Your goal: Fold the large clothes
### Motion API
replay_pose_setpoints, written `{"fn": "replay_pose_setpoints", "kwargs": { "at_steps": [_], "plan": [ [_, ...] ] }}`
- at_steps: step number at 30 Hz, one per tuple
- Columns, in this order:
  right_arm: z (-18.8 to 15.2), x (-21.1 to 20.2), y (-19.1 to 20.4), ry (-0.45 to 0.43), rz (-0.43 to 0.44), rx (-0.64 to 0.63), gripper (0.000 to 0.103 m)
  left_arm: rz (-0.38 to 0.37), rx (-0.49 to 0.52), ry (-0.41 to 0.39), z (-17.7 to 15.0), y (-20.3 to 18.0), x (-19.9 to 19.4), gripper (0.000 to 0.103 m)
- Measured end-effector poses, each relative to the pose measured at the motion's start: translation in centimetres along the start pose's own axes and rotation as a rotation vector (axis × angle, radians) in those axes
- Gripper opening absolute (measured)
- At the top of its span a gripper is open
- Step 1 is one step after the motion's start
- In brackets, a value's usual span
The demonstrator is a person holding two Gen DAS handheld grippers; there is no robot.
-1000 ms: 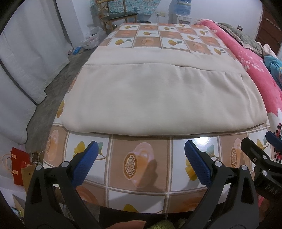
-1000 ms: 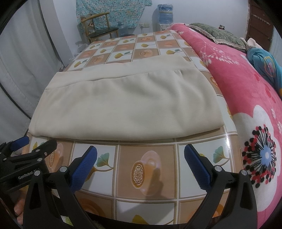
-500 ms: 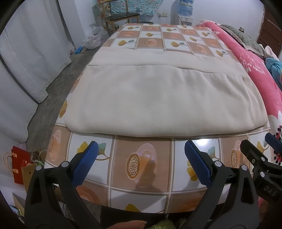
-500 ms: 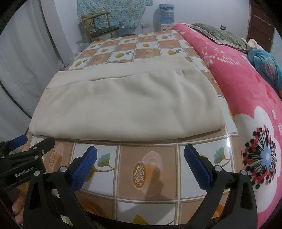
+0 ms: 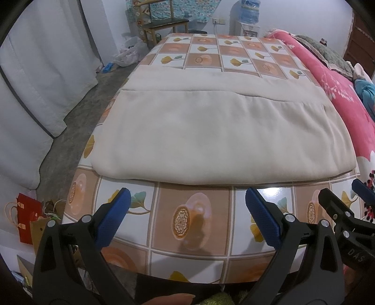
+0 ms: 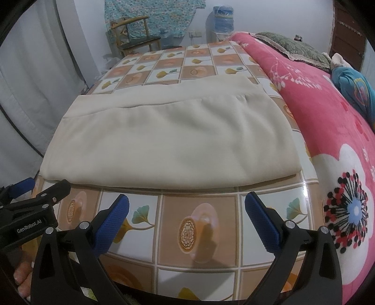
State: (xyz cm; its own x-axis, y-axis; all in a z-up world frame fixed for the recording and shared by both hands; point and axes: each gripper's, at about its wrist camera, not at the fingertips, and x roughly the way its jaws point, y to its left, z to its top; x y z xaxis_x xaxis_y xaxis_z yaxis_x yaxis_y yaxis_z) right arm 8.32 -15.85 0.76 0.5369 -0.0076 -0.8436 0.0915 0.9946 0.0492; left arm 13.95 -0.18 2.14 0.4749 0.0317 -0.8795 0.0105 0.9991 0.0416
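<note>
A large cream cloth lies folded flat on a table with a tile-patterned cover. Its near folded edge runs across the table just beyond both grippers. My left gripper is open over the bare cover near the table's front edge, nothing between its blue pads. My right gripper is open too, beside it to the right, likewise short of the cloth. Each gripper shows at the edge of the other's view.
A bed with a pink flowered blanket borders the table on the right. White curtains and grey floor lie to the left, with paper bags on the floor. A chair and a water bottle stand beyond the table.
Both grippers have crept slightly forward toward the cloth's near edge. The cloth has not moved and both grippers stay open.
</note>
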Motion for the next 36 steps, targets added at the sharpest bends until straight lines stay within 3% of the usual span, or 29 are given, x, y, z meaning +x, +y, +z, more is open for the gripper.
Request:
{"fn": "replay_pose_setpoints", "kwargs": {
  "at_steps": [36],
  "plan": [
    [0.0, 0.0, 0.2, 0.0, 0.001, 0.001, 0.096, 0.013, -0.016, -0.008, 0.1, 1.1, -0.3, 0.095]
  ]
}}
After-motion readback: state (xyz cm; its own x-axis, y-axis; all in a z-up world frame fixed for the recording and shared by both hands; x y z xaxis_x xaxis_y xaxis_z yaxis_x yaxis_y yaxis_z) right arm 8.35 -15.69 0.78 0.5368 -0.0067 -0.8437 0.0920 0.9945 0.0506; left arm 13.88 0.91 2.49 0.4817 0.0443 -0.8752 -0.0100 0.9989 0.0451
